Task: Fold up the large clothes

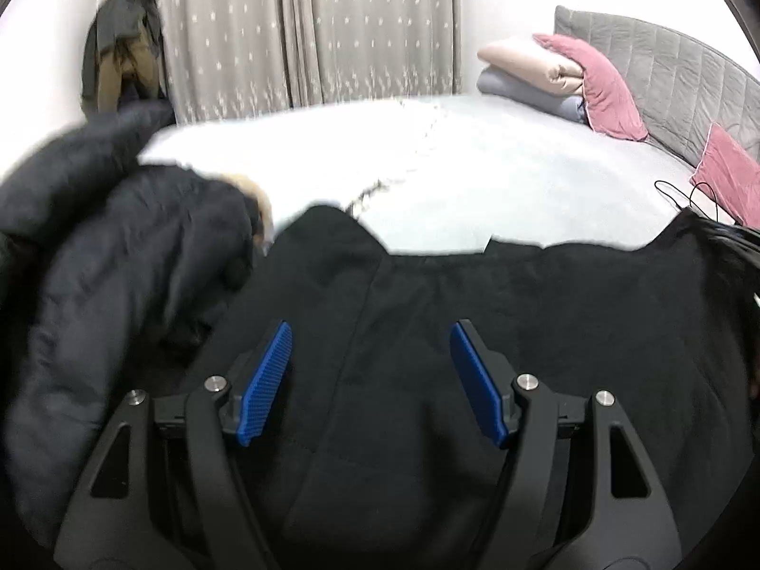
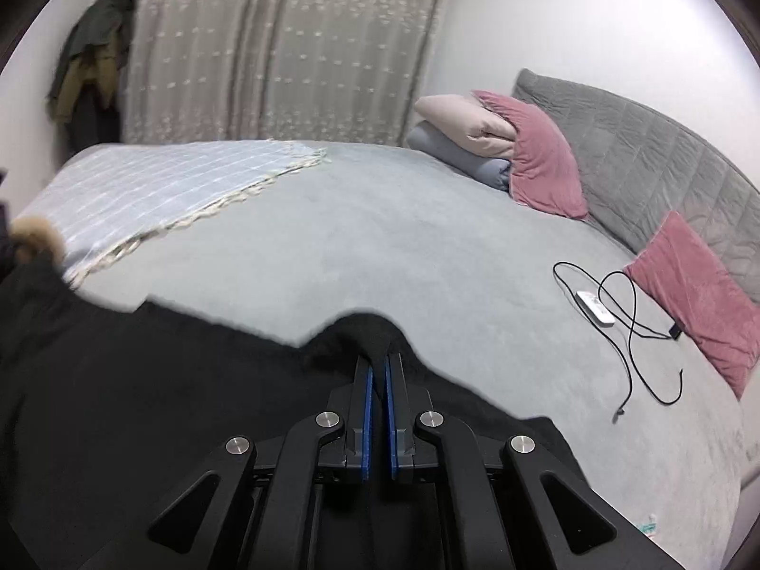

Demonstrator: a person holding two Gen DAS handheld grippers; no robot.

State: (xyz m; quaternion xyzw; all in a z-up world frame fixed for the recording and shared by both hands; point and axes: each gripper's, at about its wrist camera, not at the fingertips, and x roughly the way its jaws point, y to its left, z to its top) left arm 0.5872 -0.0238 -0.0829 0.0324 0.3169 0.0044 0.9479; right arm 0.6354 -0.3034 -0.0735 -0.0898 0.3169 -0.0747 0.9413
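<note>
The black garment point(image 2: 142, 403) lies across the bed's point(image 2: 403, 261) near edge. The right hand-held gripper point(image 2: 378, 365) pinches its upper edge at mid-frame; the left hand-held gripper point(image 1: 370, 361) hovers wide above the cloth, nearer the parka point(image 1: 118, 261) at left.

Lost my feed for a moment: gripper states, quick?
Left gripper: open, over the black garment, holding nothing.
Right gripper: shut on the black garment's edge.

Garment point(image 2: 142, 380) on bed point(image 2: 380, 247); pillows point(image 2: 546, 161) behind; cable point(image 2: 627, 332) right.
</note>
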